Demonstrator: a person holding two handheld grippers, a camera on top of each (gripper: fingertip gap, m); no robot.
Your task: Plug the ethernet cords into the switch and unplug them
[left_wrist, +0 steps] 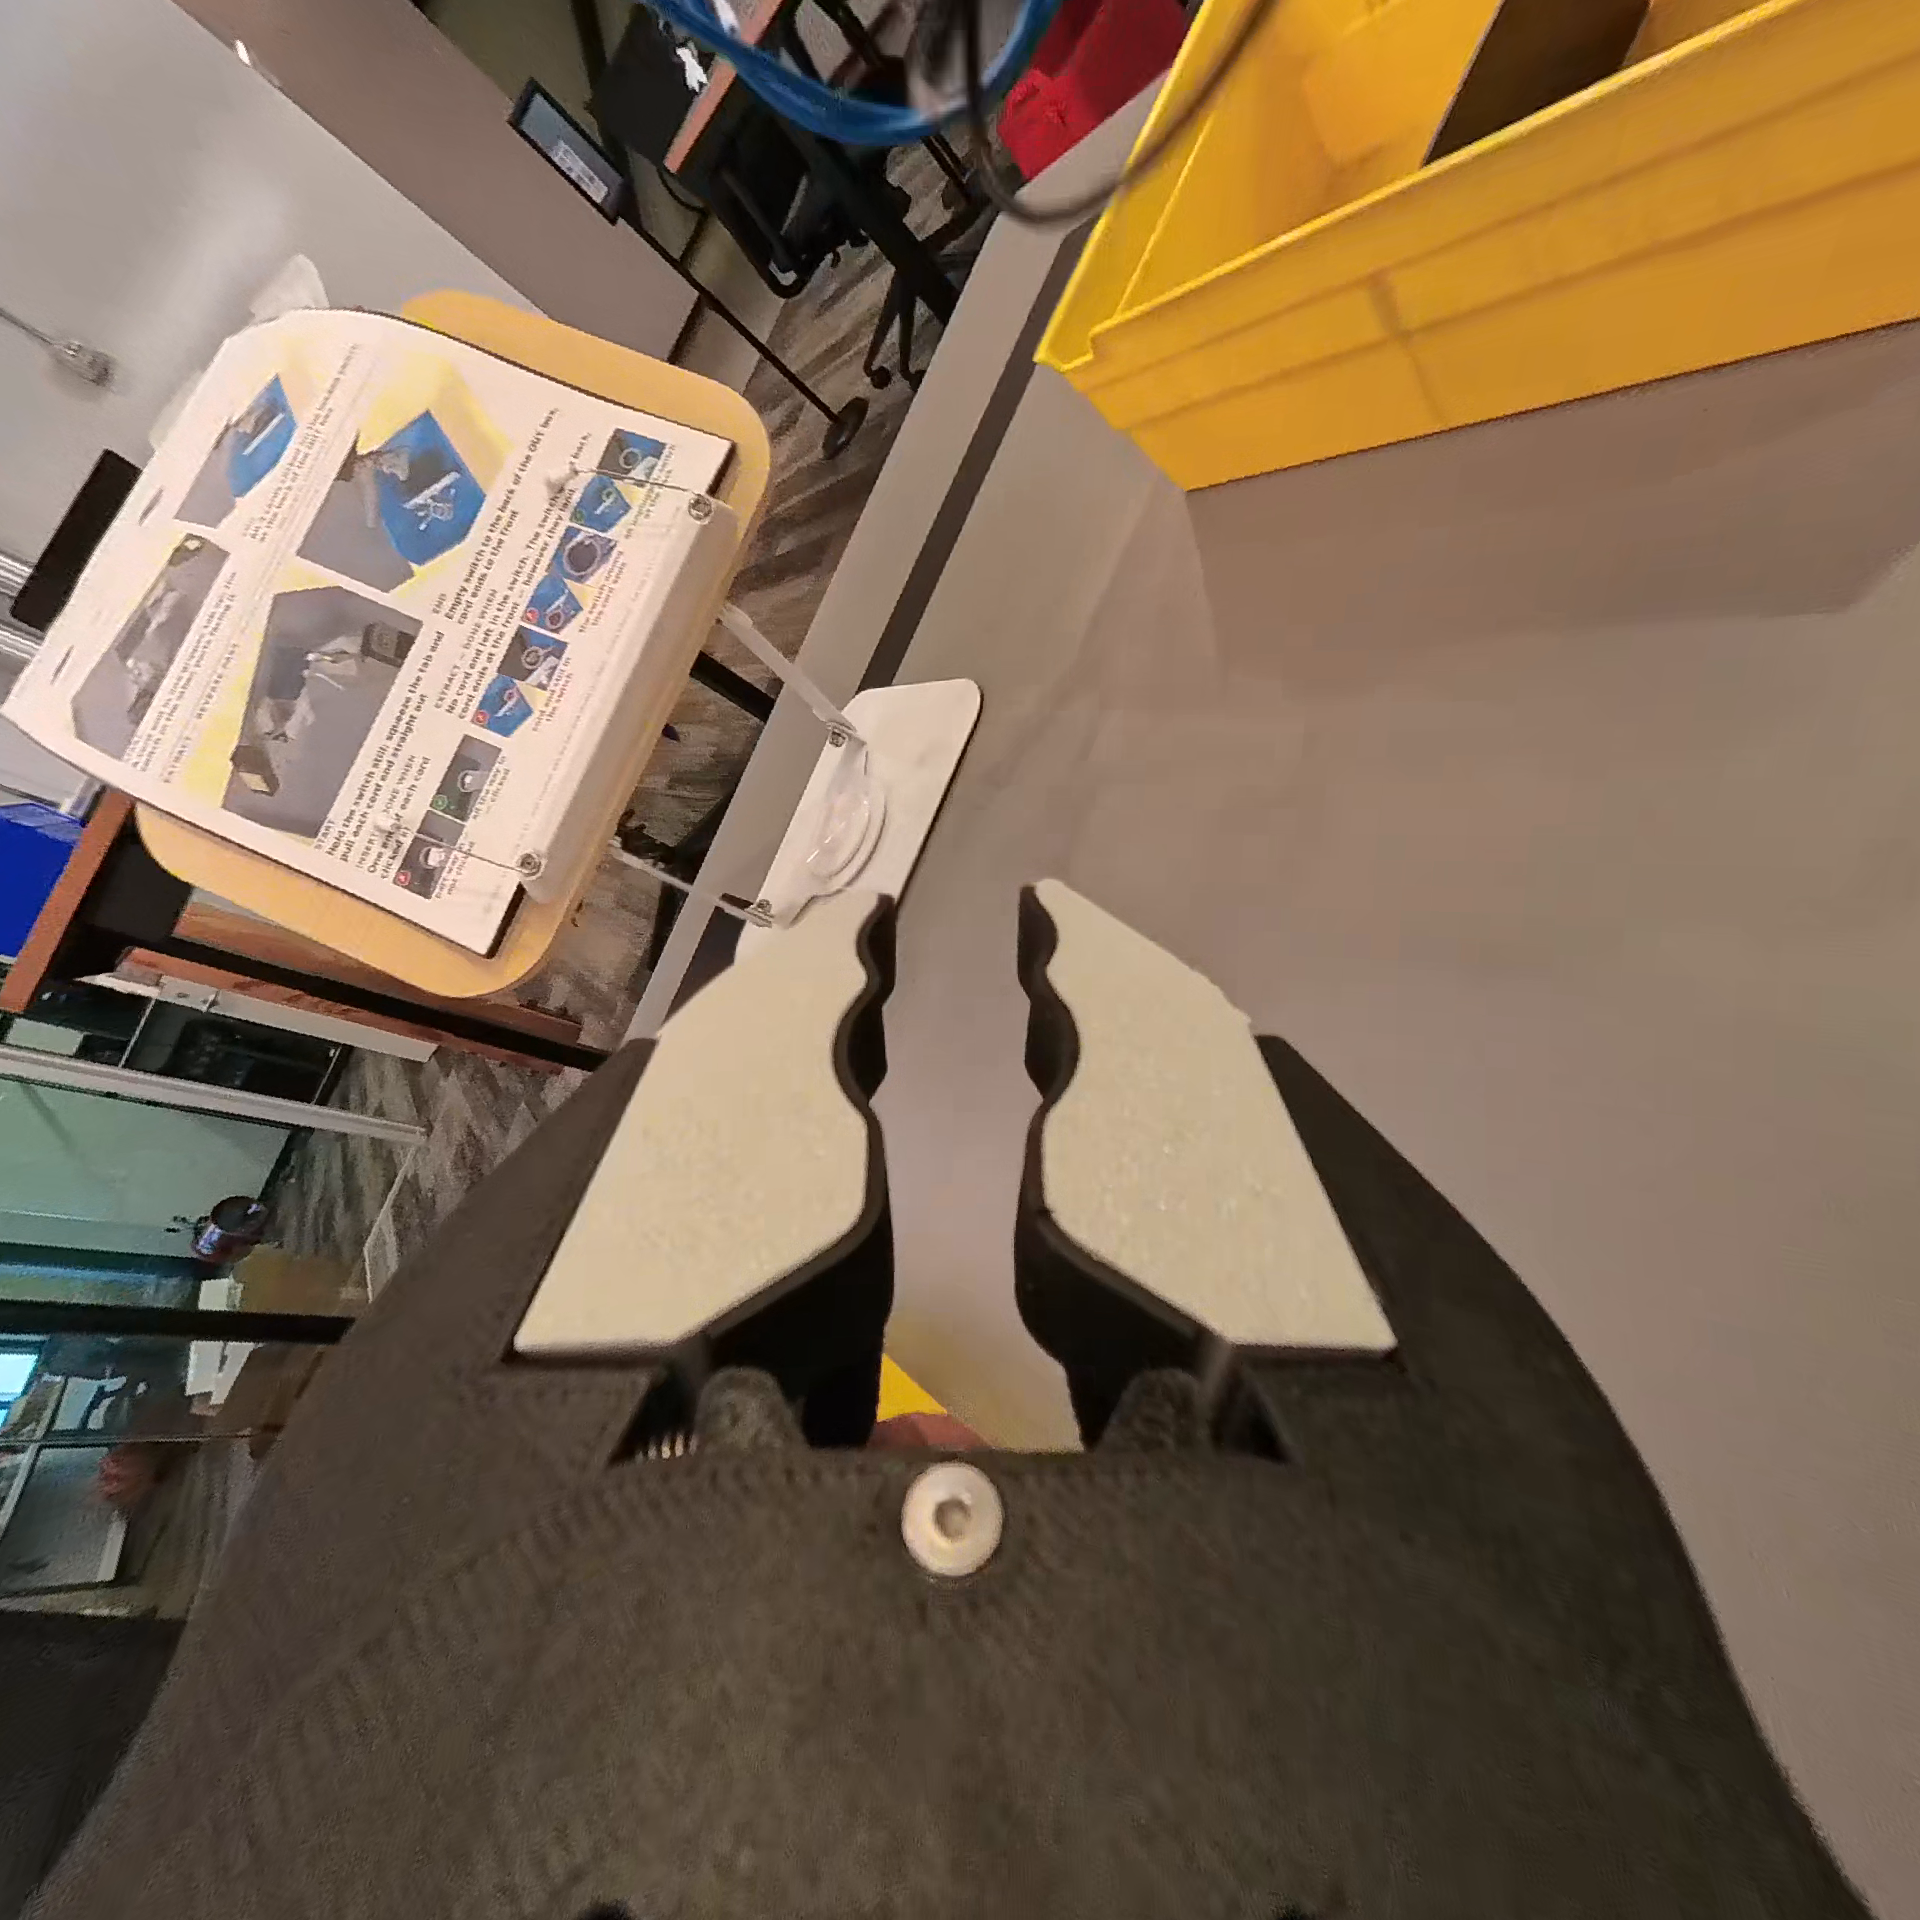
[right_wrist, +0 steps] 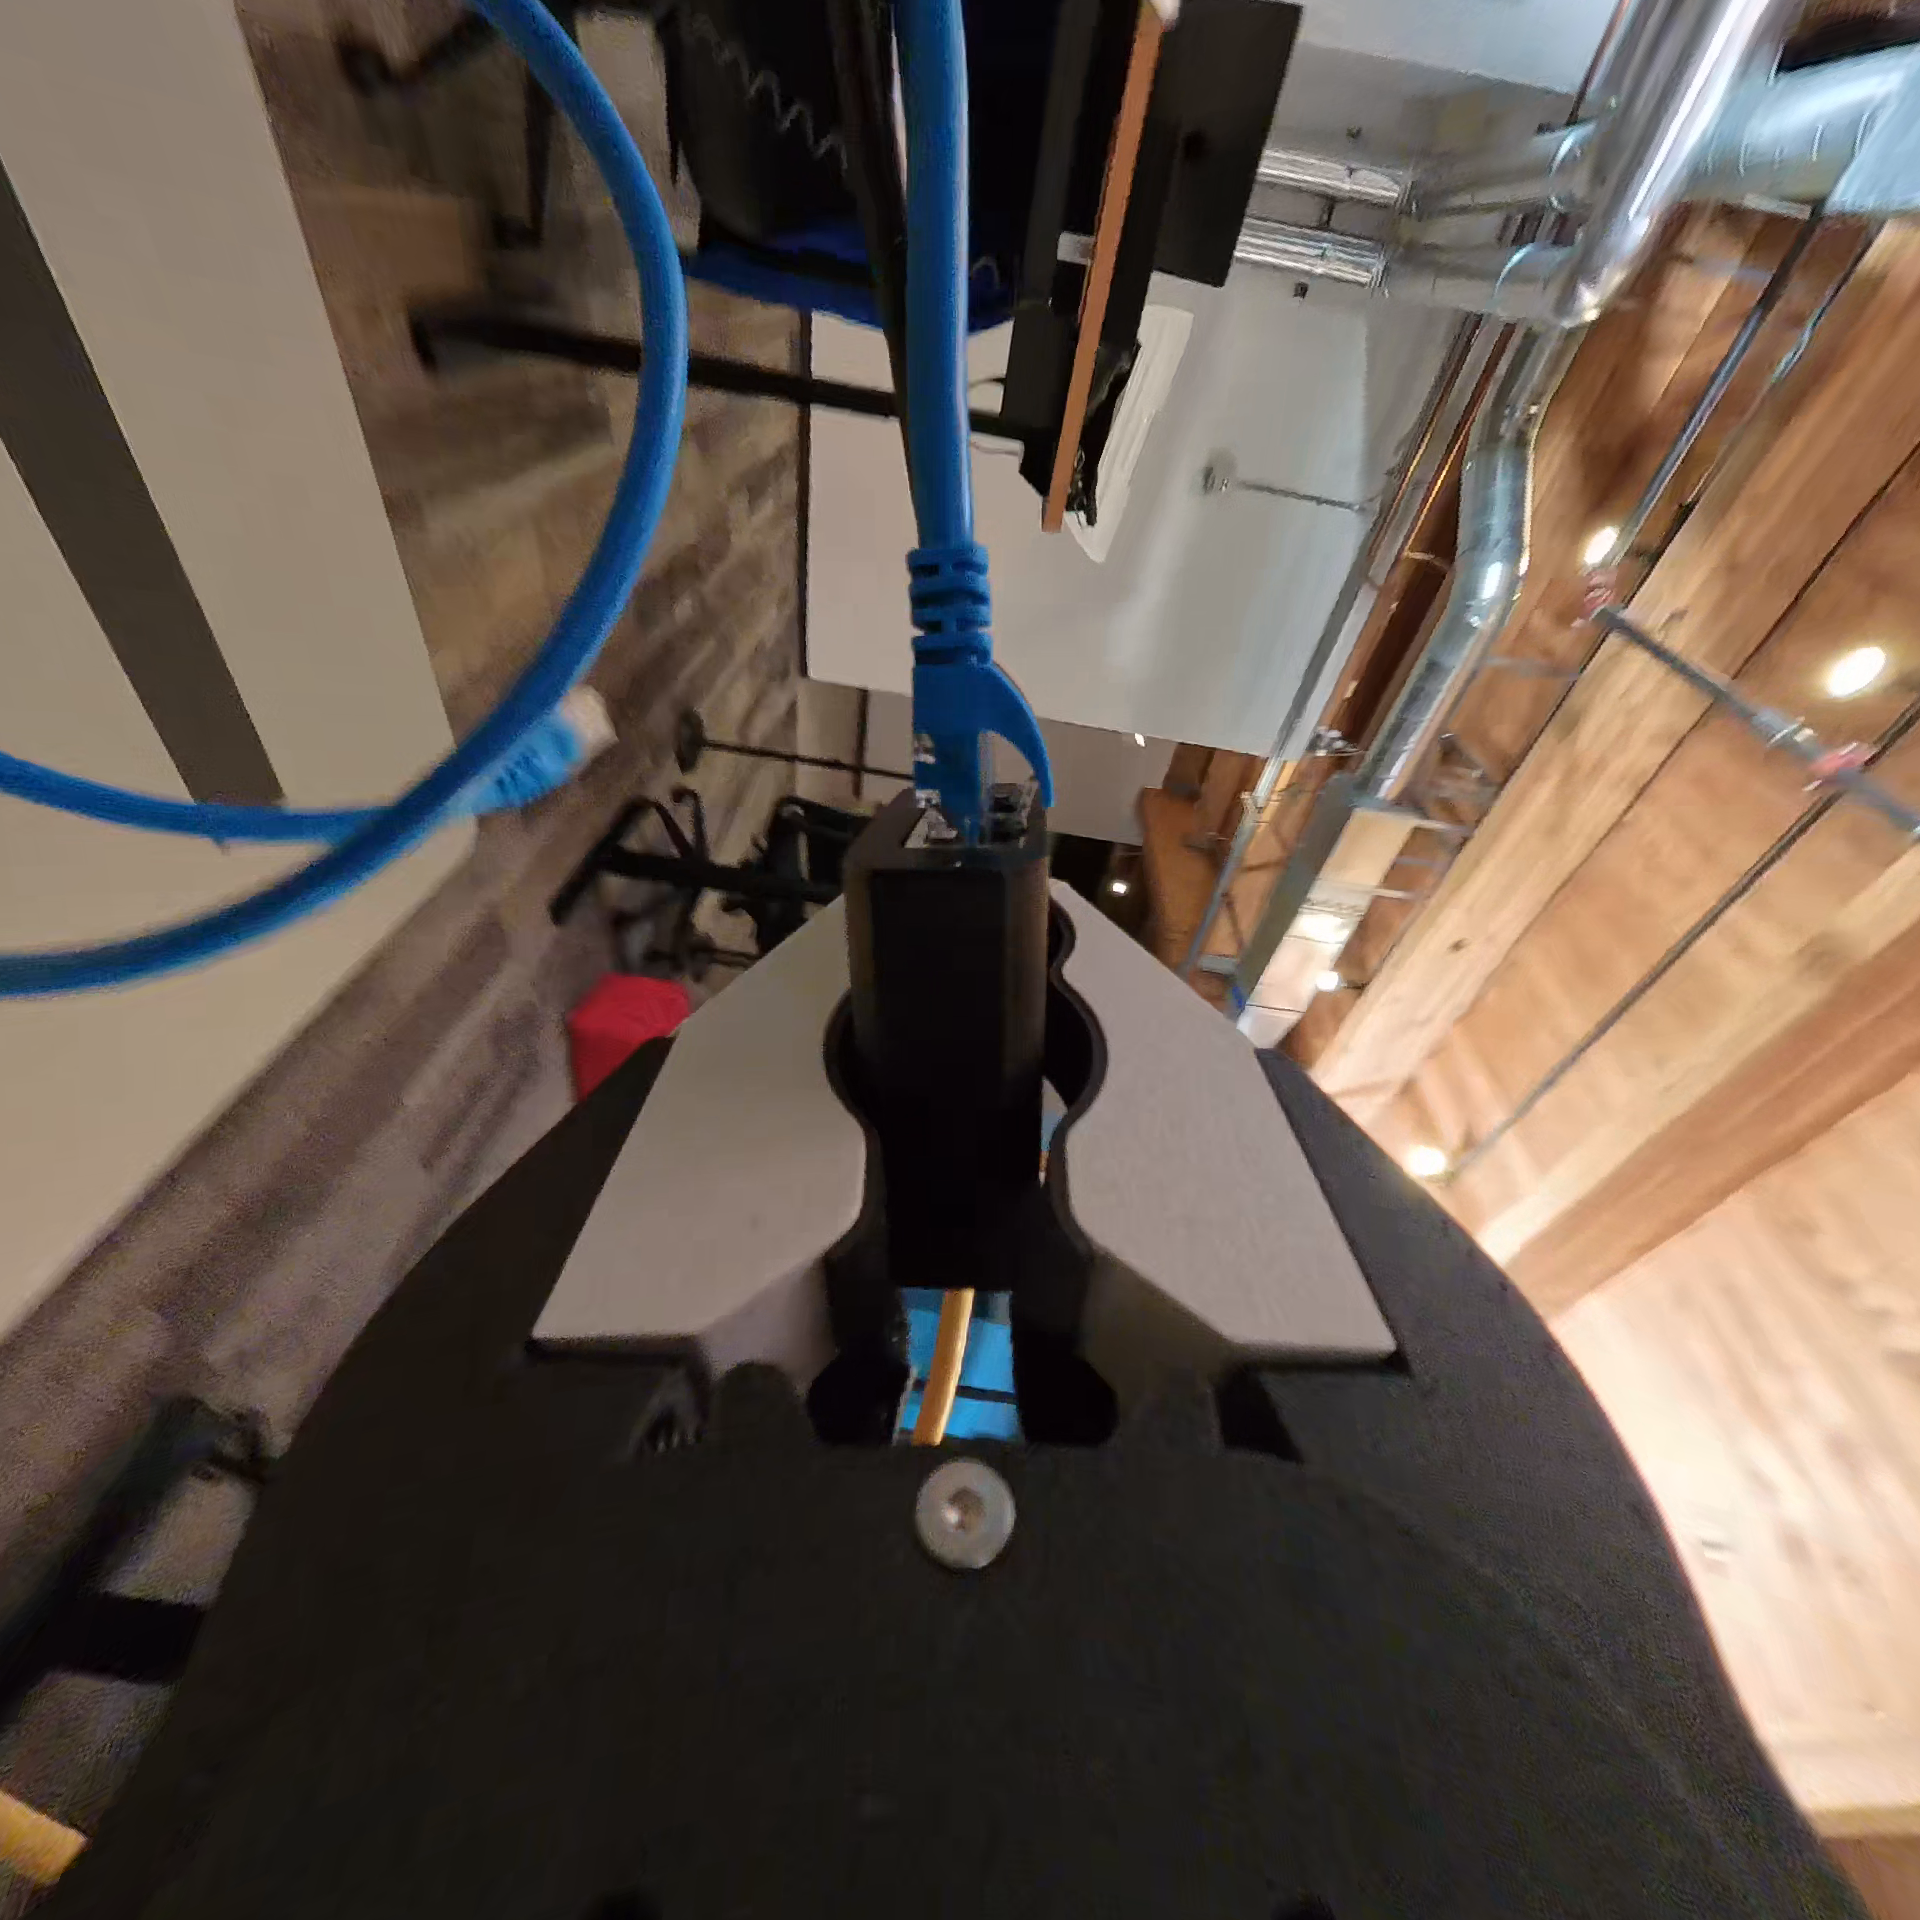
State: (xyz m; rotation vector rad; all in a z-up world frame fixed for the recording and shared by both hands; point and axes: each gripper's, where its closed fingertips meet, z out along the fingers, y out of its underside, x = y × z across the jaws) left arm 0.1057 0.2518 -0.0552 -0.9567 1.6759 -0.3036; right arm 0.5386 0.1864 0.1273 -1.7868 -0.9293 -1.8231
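Right wrist view shows our right gripper (right_wrist: 961, 1049) clamped on the black switch (right_wrist: 951, 1049), lifted with one blue ethernet cord (right_wrist: 940, 416) plugged in, its other plug (right_wrist: 545, 753) dangling, while our left gripper (left_wrist: 951, 997) hangs part-open and empty, so unplugging remains.

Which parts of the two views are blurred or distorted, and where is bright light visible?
Left wrist view: sharp left gripper; yellow bin slightly blurred; table edge bends from the wide lens. Right wrist view: switch and plugged blue cord sharp, looping cord motion-blurred; small bright ceiling lamps glare.
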